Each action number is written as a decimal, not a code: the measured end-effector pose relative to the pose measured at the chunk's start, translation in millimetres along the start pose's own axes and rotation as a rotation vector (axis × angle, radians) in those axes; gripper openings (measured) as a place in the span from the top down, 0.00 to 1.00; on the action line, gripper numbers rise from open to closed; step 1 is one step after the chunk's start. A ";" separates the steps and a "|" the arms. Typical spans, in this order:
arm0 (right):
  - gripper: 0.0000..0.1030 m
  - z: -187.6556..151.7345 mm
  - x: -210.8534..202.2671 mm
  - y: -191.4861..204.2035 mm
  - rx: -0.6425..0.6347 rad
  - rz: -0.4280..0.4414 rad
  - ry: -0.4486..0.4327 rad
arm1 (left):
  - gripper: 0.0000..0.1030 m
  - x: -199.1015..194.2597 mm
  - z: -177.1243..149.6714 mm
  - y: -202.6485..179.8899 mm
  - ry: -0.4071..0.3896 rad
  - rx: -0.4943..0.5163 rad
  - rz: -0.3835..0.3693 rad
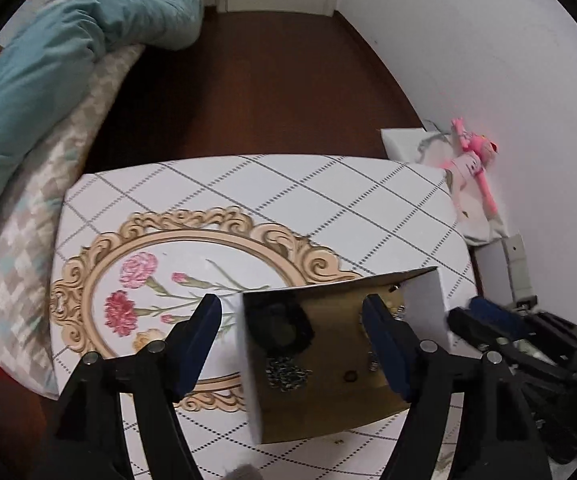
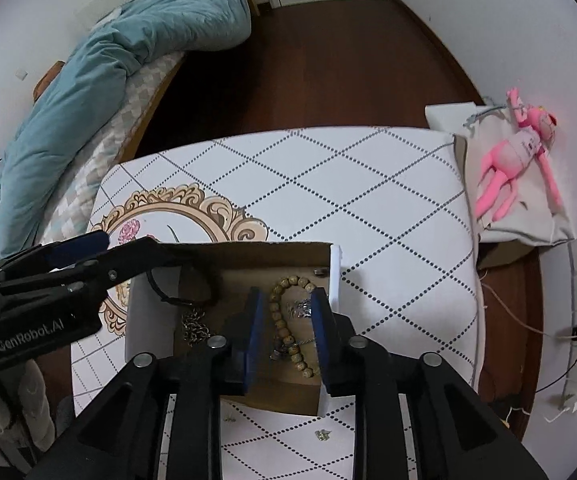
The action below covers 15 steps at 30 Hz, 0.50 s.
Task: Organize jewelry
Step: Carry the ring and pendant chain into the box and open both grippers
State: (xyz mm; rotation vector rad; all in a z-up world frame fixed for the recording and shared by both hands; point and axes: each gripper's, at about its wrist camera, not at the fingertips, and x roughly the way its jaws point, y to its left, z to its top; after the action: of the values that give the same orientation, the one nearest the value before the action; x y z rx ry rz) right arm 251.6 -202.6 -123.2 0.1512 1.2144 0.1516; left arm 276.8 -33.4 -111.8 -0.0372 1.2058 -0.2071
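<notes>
An open cardboard box (image 2: 248, 254) with white sides stands on the table (image 2: 368, 200). Inside lie a wooden bead bracelet (image 2: 284, 322), a silver chain (image 2: 196, 326), a black cord loop (image 2: 184, 300) and a small silver piece (image 2: 302, 308). My right gripper (image 2: 286, 320) is open inside the box, its fingers either side of the bracelet and the silver piece. My left gripper (image 1: 292, 320) is open, straddling the box's left wall (image 1: 248, 360); its right finger is inside the box. The chain (image 1: 286, 374) and black cord (image 1: 284, 328) show there too. My left gripper also shows in the right wrist view (image 2: 88, 252).
Small loose jewelry bits (image 2: 322, 434) lie on the table in front of the box. A pink plush toy (image 2: 516, 160) lies on a bag to the right. A bed with a teal duvet (image 2: 128, 60) is on the left. Dark wooden floor lies beyond.
</notes>
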 end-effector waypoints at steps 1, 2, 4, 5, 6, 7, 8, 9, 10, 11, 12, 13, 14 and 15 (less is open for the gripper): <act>0.67 -1.6 -3.7 0.3 -0.003 -0.014 -0.017 | 0.28 -2.5 -3.4 1.2 -0.018 0.003 0.018; 0.62 -4.4 -7.8 0.4 -0.010 -0.036 -0.038 | 0.19 -4.6 -6.9 2.2 -0.034 0.007 0.035; 0.51 -9.0 -12.9 -0.3 -0.021 -0.091 -0.064 | 0.09 -7.7 -16.1 3.7 -0.068 0.015 0.072; 0.42 -12.8 -14.6 -1.0 -0.024 -0.111 -0.075 | 0.07 -8.7 -20.9 4.5 -0.085 0.016 0.085; 0.33 -15.7 -15.3 -1.5 -0.028 -0.132 -0.080 | 0.06 -8.8 -25.8 4.9 -0.097 0.021 0.100; 0.28 -20.0 -15.3 -1.6 -0.036 -0.167 -0.085 | 0.03 -8.2 -31.8 5.7 -0.108 0.019 0.121; 0.18 -23.2 -15.4 -2.2 -0.041 -0.188 -0.089 | 0.00 -7.3 -36.0 6.2 -0.115 0.020 0.134; 0.09 -27.8 -14.6 -2.4 -0.046 -0.211 -0.092 | 0.00 -5.6 -40.5 6.2 -0.122 0.026 0.145; 0.05 -31.7 -12.9 -2.5 -0.051 -0.232 -0.091 | 0.00 -3.4 -46.2 6.7 -0.127 0.027 0.160; 0.02 -35.6 -11.1 -2.3 -0.053 -0.254 -0.090 | 0.00 -1.8 -50.3 7.5 -0.130 0.024 0.166; 0.01 -40.0 -8.8 -2.6 -0.054 -0.274 -0.091 | 0.00 0.0 -54.8 8.4 -0.134 0.021 0.171; 0.01 -43.2 -7.7 -2.3 -0.057 -0.288 -0.094 | 0.00 1.7 -59.0 8.6 -0.134 0.018 0.175; 0.01 -46.9 -6.2 -1.7 -0.060 -0.297 -0.095 | 0.00 3.4 -62.7 9.1 -0.132 0.016 0.180; 0.01 -48.3 -5.0 -1.4 -0.061 -0.302 -0.094 | 0.00 5.3 -66.1 9.8 -0.132 0.014 0.190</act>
State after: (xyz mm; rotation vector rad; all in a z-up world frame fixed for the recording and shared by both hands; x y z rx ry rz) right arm 204.6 -203.2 -135.4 -0.0783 1.1233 -0.0812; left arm 218.5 -19.4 -141.8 0.0747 1.0691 -0.0460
